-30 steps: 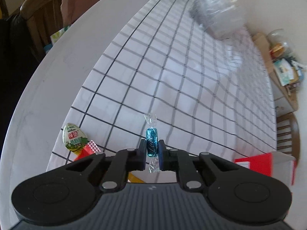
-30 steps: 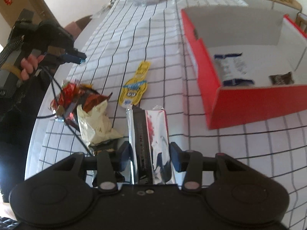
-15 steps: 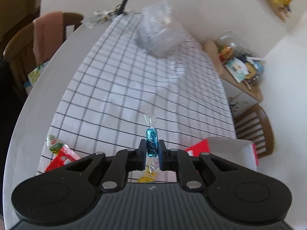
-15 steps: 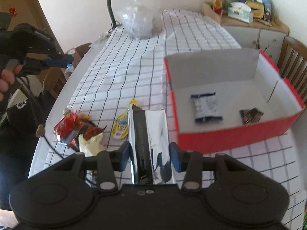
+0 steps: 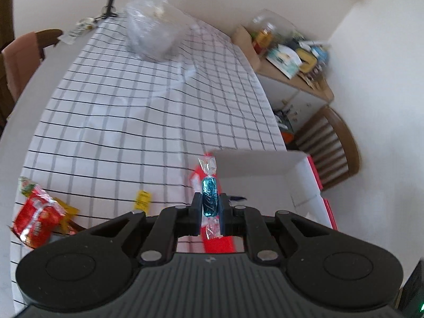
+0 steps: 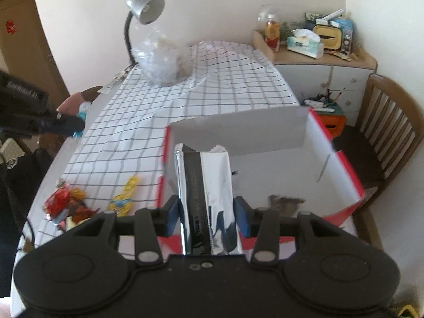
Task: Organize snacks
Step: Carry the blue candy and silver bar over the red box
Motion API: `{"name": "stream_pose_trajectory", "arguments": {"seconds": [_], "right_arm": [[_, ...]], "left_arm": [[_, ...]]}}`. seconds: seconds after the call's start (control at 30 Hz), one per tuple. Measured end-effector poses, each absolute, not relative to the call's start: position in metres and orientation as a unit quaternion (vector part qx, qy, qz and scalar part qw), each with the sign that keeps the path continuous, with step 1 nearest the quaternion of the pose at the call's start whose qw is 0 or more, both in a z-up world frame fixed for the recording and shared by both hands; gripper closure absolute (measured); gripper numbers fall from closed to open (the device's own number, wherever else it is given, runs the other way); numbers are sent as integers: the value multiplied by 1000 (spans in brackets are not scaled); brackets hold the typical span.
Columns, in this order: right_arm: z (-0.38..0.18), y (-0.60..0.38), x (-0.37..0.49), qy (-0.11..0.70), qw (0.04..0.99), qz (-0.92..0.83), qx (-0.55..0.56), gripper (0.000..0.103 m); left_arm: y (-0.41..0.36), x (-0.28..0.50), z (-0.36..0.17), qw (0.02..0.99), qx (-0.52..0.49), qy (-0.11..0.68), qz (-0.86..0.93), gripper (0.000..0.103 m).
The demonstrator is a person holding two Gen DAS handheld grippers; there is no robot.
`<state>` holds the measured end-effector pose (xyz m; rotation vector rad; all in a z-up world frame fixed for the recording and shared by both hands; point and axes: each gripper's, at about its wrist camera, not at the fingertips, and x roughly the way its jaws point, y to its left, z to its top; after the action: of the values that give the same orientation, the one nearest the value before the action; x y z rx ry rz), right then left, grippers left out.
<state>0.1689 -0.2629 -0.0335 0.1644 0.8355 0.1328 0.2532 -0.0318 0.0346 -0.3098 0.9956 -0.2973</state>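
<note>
My left gripper [image 5: 210,206] is shut on a blue wrapped candy [image 5: 210,197], held in the air over the near left corner of the red box [image 5: 315,175]. My right gripper [image 6: 208,213] is shut on a silver snack packet [image 6: 209,185], held above the red box [image 6: 341,164] at its near left side. A dark snack [image 6: 285,202] lies on the box floor. The left gripper also shows at the left edge of the right wrist view [image 6: 66,126]. Loose snacks lie on the checked cloth: a red packet [image 5: 37,220], a yellow packet [image 6: 124,194] and a red pile [image 6: 63,202].
A clear plastic bag [image 6: 164,58] and a desk lamp [image 6: 140,18] stand at the table's far end. A cabinet with clutter [image 6: 318,53] and a wooden chair [image 6: 387,132] are to the right. Another chair [image 5: 18,61] is at the left.
Both grippers rose and swung right toward the red box, each still holding its snack. The silver packet now hangs over the box; the candy is over its corner.
</note>
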Motion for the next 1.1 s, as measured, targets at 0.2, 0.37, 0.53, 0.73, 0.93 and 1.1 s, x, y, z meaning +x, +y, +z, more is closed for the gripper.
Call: {"name": "stream_pose_trajectory", "arguments": {"seconds": [0.2,0.37,0.53,0.73,0.93,1.1], "right_arm": [[-40,-301,189,405,910,54,72,59],[-54,-331,212,412,908,51,63,59],[-68,-353,235,418,905,46,60,59],[-90,-364,259,439,895,61,42,59],[-107,-357,276,451,889,84,22,59],[-127,-351,288,478,873,97,-1,59]], "left_arm": [[-88,251,27,851,-118,489,-152,91],[-131,251,12,844,-93,505,-151,91],[-165,261,-5,839,-70,519,-147,91],[-196,274,-41,828,-44,543,-133,91],[-212,288,-71,815,-26,566,-123,91],[-222,295,-92,801,-10,588,-116,91]]}}
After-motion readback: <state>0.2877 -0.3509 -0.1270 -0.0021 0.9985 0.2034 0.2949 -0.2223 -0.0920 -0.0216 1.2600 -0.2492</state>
